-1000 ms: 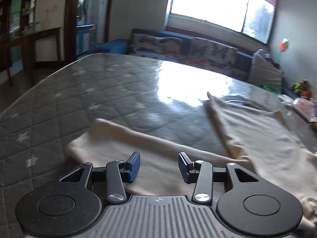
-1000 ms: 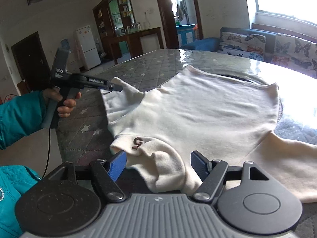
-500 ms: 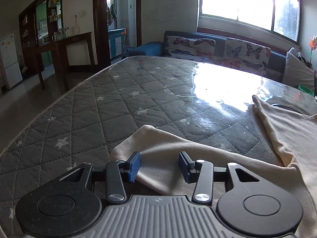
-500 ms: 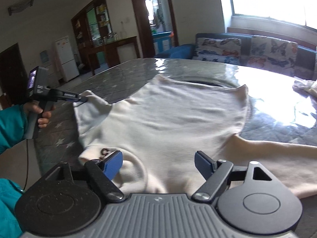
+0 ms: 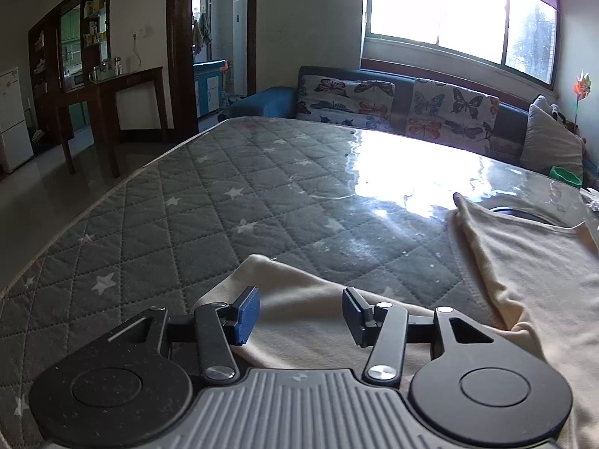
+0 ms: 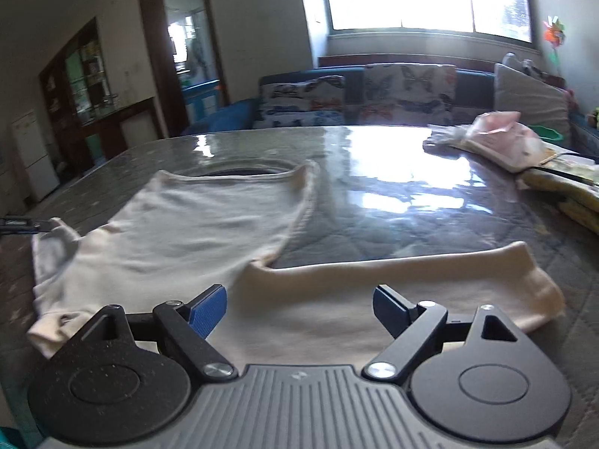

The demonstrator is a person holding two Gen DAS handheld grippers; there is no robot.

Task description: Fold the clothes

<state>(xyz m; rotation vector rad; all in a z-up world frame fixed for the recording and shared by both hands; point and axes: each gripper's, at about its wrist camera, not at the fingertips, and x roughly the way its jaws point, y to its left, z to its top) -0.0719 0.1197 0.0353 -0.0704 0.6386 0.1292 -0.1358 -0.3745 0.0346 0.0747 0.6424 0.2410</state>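
Cream sweatshirt [image 6: 194,220] lies spread flat on the grey star-quilted mattress [image 5: 209,209]; left claw [image 5: 297,314] gapes over one sleeve; right claw [image 6: 299,310] gapes over the other, pinching nothing.

Left gripper [image 5: 298,313] and right gripper [image 6: 299,308] look alike: blue ribbed pads on the fingers [image 5: 245,314], black linkage arms with silver screws behind them, two round black discs, a grey ribbed housing between
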